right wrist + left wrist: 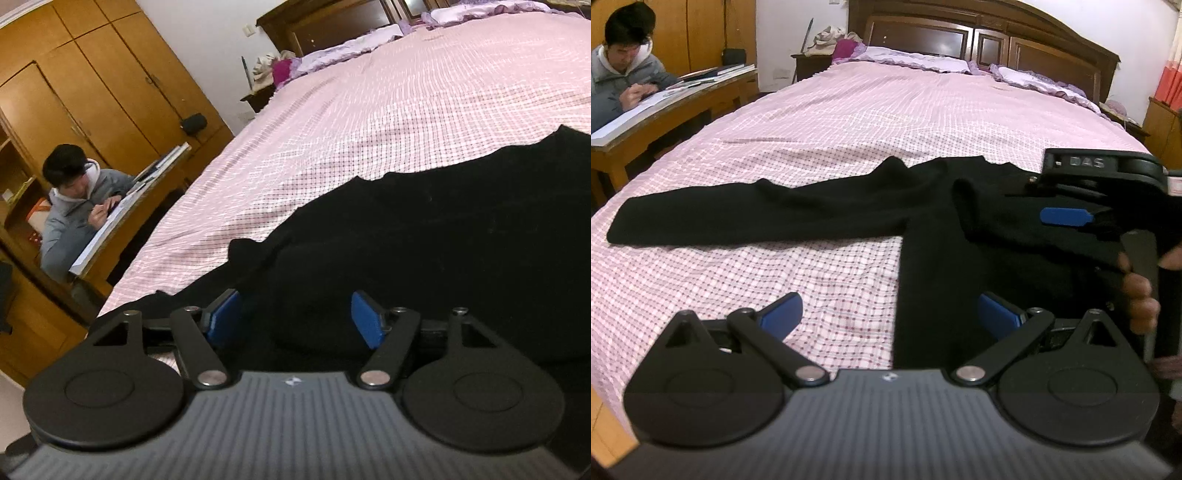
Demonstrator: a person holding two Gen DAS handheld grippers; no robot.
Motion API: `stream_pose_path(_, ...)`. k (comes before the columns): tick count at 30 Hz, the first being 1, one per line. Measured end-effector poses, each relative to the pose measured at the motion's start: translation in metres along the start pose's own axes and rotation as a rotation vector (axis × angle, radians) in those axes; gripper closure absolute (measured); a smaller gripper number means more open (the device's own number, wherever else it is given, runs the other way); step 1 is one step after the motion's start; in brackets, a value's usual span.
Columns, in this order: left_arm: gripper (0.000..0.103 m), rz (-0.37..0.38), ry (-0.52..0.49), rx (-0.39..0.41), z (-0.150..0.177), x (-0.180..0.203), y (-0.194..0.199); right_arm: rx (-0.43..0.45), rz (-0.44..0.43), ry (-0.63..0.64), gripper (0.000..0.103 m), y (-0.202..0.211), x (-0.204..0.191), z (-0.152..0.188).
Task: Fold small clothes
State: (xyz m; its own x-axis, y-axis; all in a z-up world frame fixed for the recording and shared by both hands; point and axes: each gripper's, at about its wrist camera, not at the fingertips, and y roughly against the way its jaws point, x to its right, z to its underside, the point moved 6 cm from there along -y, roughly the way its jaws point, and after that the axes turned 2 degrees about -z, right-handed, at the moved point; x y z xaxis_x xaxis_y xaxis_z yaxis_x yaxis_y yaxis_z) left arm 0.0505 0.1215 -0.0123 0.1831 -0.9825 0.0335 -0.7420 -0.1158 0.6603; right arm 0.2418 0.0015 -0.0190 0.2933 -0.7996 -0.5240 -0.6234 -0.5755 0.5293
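A black long-sleeved top (pixel 923 221) lies spread on the pink checked bedsheet (pixel 849 122). Above it, the left gripper (pixel 890 314) and right gripper (pixel 295 317) both hover spread apart, empty.

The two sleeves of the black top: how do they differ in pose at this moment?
The left sleeve lies flat and straight on the sheet; the right sleeve is folded in over the top. The left sleeve is far from any claw; the right claw hovers by the right sleeve. Both are black.
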Motion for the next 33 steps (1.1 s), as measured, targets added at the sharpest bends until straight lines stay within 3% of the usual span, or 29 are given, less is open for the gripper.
stream_pose_path(9,0.0,0.014,-0.028,0.03,-0.011,0.015,-0.004,0.03,0.045,-0.031,0.028,0.076,0.043,0.011)
stream_pose_path(15,0.0,0.046,-0.049,0.04,-0.022,0.029,-0.016,0.077,0.138,-0.044,0.027,0.127,0.086,0.021)
stream_pose_path(22,0.0,0.103,-0.105,0.062,-0.042,0.054,-0.041,0.151,0.237,-0.189,0.027,0.171,0.154,0.027)
stream_pose_path(29,0.0,0.193,-0.063,0.032,-0.059,0.073,-0.088,0.238,0.228,-0.371,0.027,0.185,0.206,0.029)
stream_pose_path(31,0.019,0.223,-0.03,0.002,-0.062,0.076,-0.107,0.251,0.212,-0.418,0.027,0.184,0.218,0.031)
stream_pose_path(33,0.03,0.25,0.01,-0.027,-0.063,0.077,-0.123,0.269,0.195,-0.456,0.027,0.18,0.228,0.031)
